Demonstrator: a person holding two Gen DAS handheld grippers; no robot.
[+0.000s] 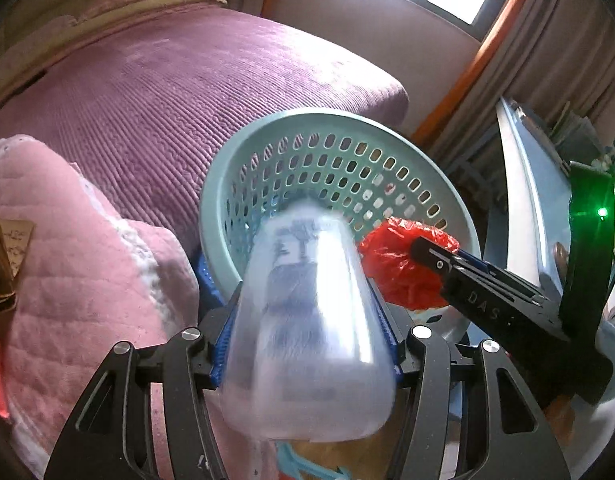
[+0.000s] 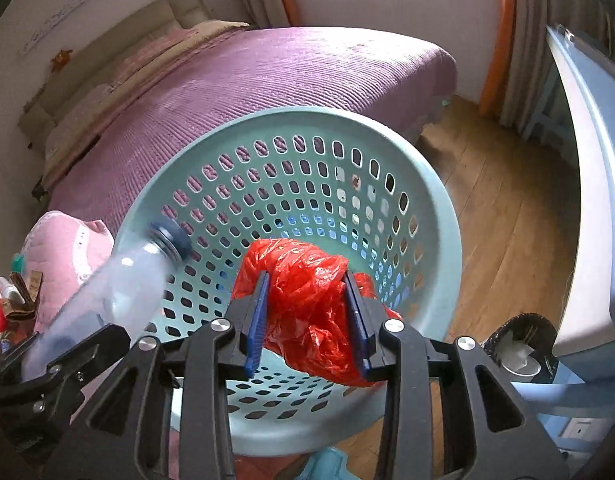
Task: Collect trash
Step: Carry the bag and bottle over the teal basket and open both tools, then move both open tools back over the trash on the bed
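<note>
Over the near rim of a pale green perforated basket (image 2: 435, 200), both tongs are seen side by side. The left tongs (image 1: 307, 280) are clenched on a clear plastic bottle (image 1: 307, 340), held about its body between the blue pads; from the right wrist view its dark cap (image 2: 171, 236) is seen pointing forward and up over the basket's left rim. The right tongs (image 2: 307, 320) are clenched on a crumpled red plastic bag (image 2: 307, 300), which is held above the basket's open mouth, bulging out ahead of and below the pads. Beyond the basket a bed with a purple ribbed cover (image 2: 267, 80) is noted; left of the left tongs a pink quilted cloth (image 1: 79, 260) is seen. Right of the right tongs, wooden floor (image 2: 507, 220) and a pale blue cabinet edge (image 2: 587, 160) are visible.
</note>
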